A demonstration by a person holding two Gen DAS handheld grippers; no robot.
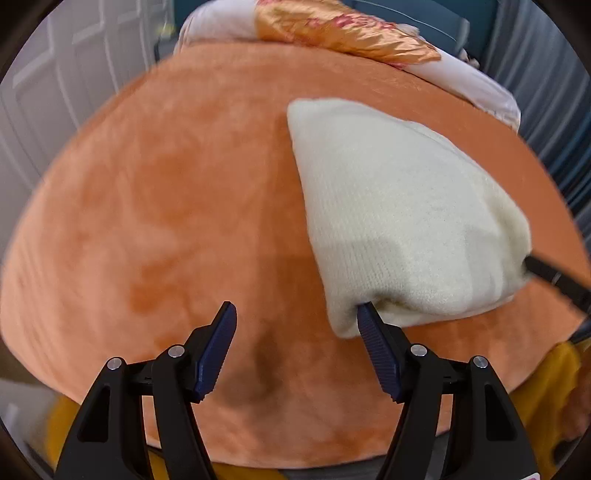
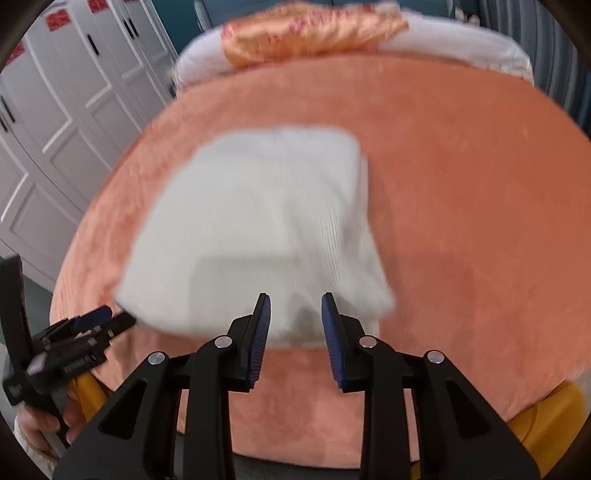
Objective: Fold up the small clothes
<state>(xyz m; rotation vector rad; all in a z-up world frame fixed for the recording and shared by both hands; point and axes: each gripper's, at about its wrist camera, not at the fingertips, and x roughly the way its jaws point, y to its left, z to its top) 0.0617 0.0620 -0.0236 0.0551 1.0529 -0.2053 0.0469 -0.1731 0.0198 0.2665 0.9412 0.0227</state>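
A cream knit garment (image 1: 399, 206) lies folded into a thick rectangle on the orange plush bed cover (image 1: 166, 206). My left gripper (image 1: 297, 314) is open at the garment's near left corner; its right fingertip (image 1: 365, 314) touches the fold's edge, the left finger is over bare cover. In the right wrist view the garment (image 2: 251, 229) is blurred. My right gripper (image 2: 295, 306) is open, its tips over the garment's near edge, holding nothing. The left gripper (image 2: 107, 317) shows at the garment's left corner, and the right gripper's finger (image 1: 554, 277) at its right side.
An orange satin pillow (image 1: 340, 26) on white bedding (image 1: 476, 85) lies at the far end of the bed. White panelled wardrobe doors (image 2: 55, 122) stand to the left. Yellow fabric (image 2: 550, 417) hangs below the bed's near edge. Blue-grey curtains (image 1: 561, 110) are at the right.
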